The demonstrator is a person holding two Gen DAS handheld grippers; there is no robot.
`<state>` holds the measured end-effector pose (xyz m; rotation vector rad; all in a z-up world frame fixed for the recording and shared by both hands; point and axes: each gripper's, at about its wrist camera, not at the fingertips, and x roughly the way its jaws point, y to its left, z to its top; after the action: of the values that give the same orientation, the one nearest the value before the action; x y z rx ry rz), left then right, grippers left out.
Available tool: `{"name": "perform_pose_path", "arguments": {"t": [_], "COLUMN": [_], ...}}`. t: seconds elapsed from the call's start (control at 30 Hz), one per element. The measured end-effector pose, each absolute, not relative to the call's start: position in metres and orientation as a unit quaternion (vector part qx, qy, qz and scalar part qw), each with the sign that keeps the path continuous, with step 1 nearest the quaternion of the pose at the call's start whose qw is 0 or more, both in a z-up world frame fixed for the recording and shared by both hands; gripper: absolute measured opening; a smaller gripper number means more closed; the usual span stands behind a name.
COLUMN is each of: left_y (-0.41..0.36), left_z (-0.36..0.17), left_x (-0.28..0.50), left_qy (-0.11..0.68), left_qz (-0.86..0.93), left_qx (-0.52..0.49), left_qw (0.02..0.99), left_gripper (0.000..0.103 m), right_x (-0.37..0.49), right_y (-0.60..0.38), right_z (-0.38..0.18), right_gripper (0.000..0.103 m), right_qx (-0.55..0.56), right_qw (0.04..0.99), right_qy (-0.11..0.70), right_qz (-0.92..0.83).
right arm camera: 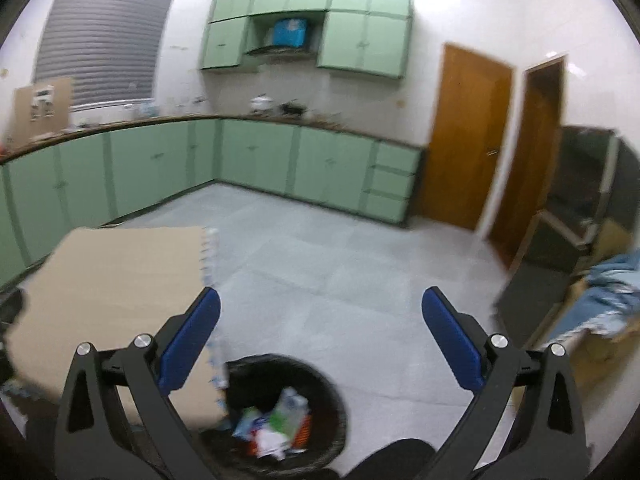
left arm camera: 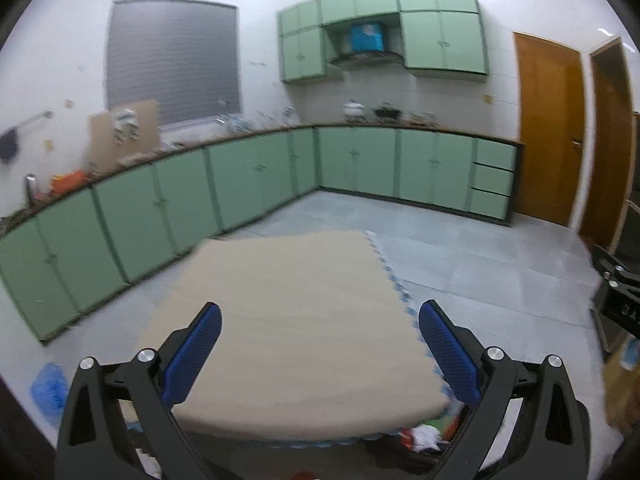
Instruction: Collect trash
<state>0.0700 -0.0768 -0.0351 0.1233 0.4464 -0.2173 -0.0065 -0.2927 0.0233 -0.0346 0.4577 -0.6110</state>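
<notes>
A black bin (right arm camera: 324, 396) lined with a black bag stands on the floor below my right gripper (right arm camera: 320, 304). It holds several pieces of trash (right arm camera: 276, 424), among them cartons and wrappers. My right gripper is open and empty, raised above the bin. My left gripper (left arm camera: 320, 320) is open and empty above a beige foam mat (left arm camera: 296, 320). In the left wrist view the bin's trash (left arm camera: 428, 436) peeks out under the mat's near edge. The mat also shows in the right wrist view (right arm camera: 108, 292), left of the bin.
Green base cabinets (left arm camera: 248, 176) run along the left and far walls under a cluttered counter. Two brown doors (right arm camera: 464, 136) stand at the right. A blue plastic bag (left arm camera: 50, 388) lies on the grey tiled floor at left. Boxes and blue cloth (right arm camera: 604, 292) sit at far right.
</notes>
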Motion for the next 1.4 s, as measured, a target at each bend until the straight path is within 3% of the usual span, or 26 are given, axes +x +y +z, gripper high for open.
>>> {"name": "perform_pose_path", "arguments": {"t": [0.47,1.4], "left_y": [-0.046,-0.034], "left_z": [0.003,0.004], "left_x": [0.026,0.013], "left_qy": [0.188,0.170], "left_qz": [-0.094,-0.056], "left_qx": [0.032,0.011], "left_qw": [0.977,0.984], "left_gripper": [0.097,0.097], "right_x": [-0.048,-0.047], "right_y": [-0.271,-0.259], "right_z": [0.047,0.045], "right_gripper": [0.098,0.098], "right_qx": [0.017,0.024], "right_qw": [0.946,0.950], "right_qy": [0.178,0.172], "right_qz": [-0.269,-0.258]}}
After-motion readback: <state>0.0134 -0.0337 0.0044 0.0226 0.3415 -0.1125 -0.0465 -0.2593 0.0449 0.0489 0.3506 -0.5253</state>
